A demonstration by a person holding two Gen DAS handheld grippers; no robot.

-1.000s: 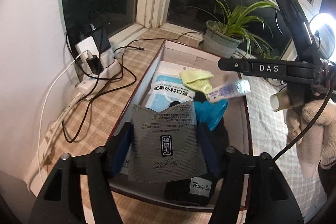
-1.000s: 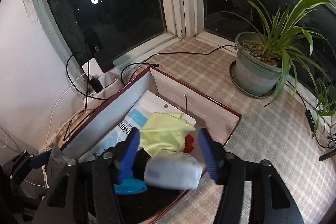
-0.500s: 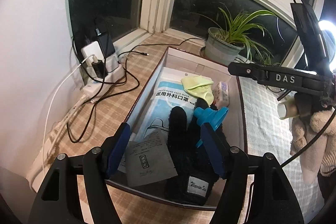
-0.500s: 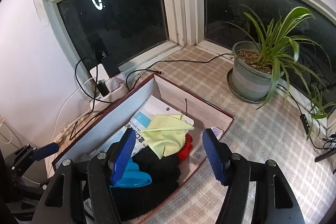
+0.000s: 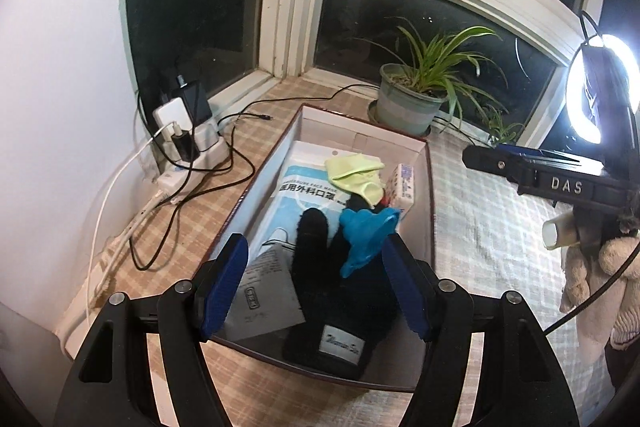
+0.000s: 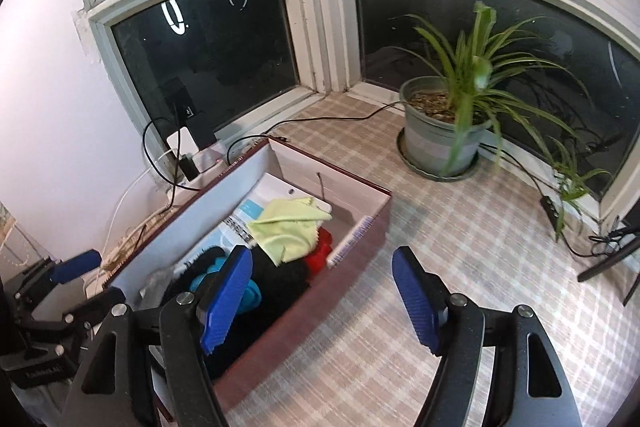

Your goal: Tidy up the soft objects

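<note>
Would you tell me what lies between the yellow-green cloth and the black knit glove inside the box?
In the left wrist view, a blue plastic piece lies between the yellow-green cloth and the black knit glove.

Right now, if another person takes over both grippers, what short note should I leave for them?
Left gripper: open, empty, above the near end of the box.
Right gripper: jaws opening, nothing between them, over the box's right edge.
In the box: face mask pack, yellow cloth, black glove, blue item, grey sachet, small white pack against the right wall, something red under the cloth.
Done: these things lie inside.
Left: no other loose soft thing is clearly visible on the checked tablecloth; check outside these views.
</note>
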